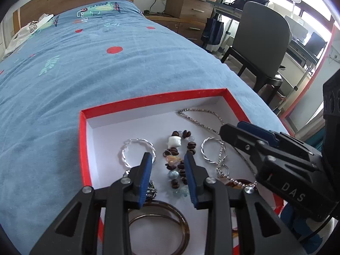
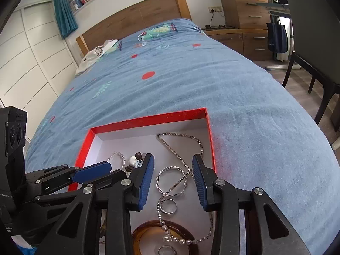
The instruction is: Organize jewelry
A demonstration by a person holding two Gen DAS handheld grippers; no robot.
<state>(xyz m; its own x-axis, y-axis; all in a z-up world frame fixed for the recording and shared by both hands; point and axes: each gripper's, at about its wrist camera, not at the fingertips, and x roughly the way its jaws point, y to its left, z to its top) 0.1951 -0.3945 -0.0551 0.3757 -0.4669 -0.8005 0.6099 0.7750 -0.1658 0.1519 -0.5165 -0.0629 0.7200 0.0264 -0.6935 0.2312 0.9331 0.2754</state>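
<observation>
Between the left gripper's (image 1: 167, 165) parted jaws lies the bead bracelet (image 1: 179, 159); right gripper (image 2: 173, 177), jaws apart, straddles a twisted ring (image 2: 171, 181). Advise lowering squarely, closing on one piece only.

The box (image 1: 84, 146) looks like cardboard, red outside and smooth matt white inside. In it, the twisted bangle (image 2: 171, 181) and the chain (image 2: 180, 148) are shiny silver metal. The bead bracelet (image 1: 178, 161) has glossy brown beads. Under the box, the blanket (image 1: 106, 74) is soft, fuzzy blue cloth. Both grippers (image 1: 167, 174) (image 2: 173, 180) are matt black plastic with ribbed blue pads (image 2: 146, 182).
</observation>
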